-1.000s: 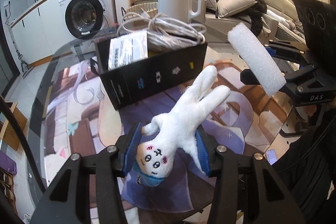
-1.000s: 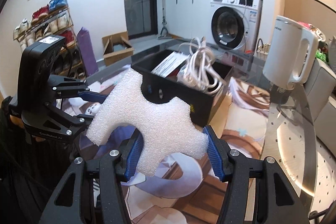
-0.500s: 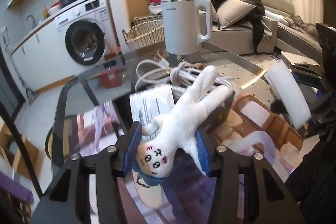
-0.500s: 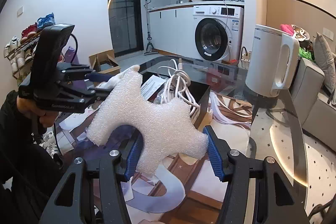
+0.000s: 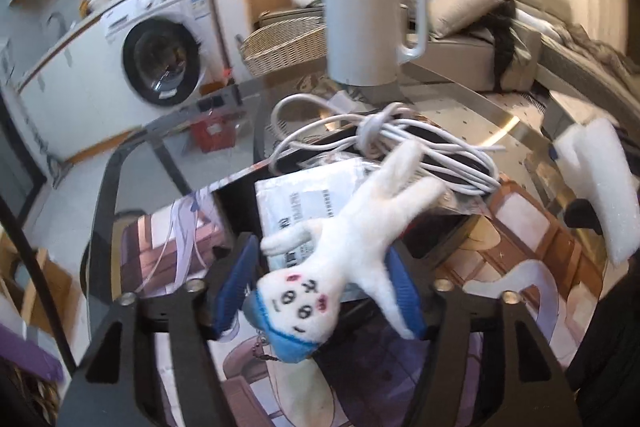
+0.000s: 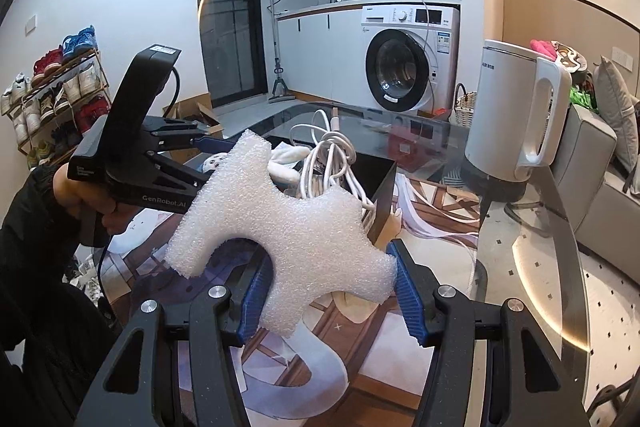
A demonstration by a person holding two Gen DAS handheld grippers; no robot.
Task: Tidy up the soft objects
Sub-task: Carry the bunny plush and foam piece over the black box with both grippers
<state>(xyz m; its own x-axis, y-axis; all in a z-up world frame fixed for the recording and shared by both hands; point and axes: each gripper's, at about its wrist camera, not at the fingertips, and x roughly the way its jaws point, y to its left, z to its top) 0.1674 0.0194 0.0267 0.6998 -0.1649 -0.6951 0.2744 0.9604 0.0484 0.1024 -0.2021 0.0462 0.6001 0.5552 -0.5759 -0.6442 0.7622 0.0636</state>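
The white plush rabbit (image 5: 344,251) is hanging head-down in the lower middle of the left wrist view, its stitched face and blue cap toward the camera and its long ears pointing up and right over the black box (image 5: 248,211). The left gripper (image 5: 320,287) is opening its jaws around it: the left blue pad is already standing clear of the toy, while the right pad is lying against one of its limbs, so the rabbit is between the fingers without being squeezed. In the right wrist view the same gripper (image 6: 224,147) is reaching in from the left edge, a hand (image 6: 92,203) in a dark sleeve wrapping its handle, with the rabbit (image 6: 280,159) showing just past the foam above the box.

The white foam piece (image 6: 296,235), a lumpy cross-like shape, is sitting in the lower middle of the right wrist view, and the right gripper (image 6: 328,287) is clamping it, both blue pads pressing into its lower lobes. It is showing edge-on at the right edge of the left view too.

Inside the box a bundle of white cable (image 5: 400,143) and a bagged printed booklet (image 5: 304,203) are lying. The box is resting on a glass table (image 6: 532,247) over a printed mat. A white kettle (image 6: 516,115) is standing at the upper right of the table, and a washing machine (image 6: 404,67) is sitting behind.
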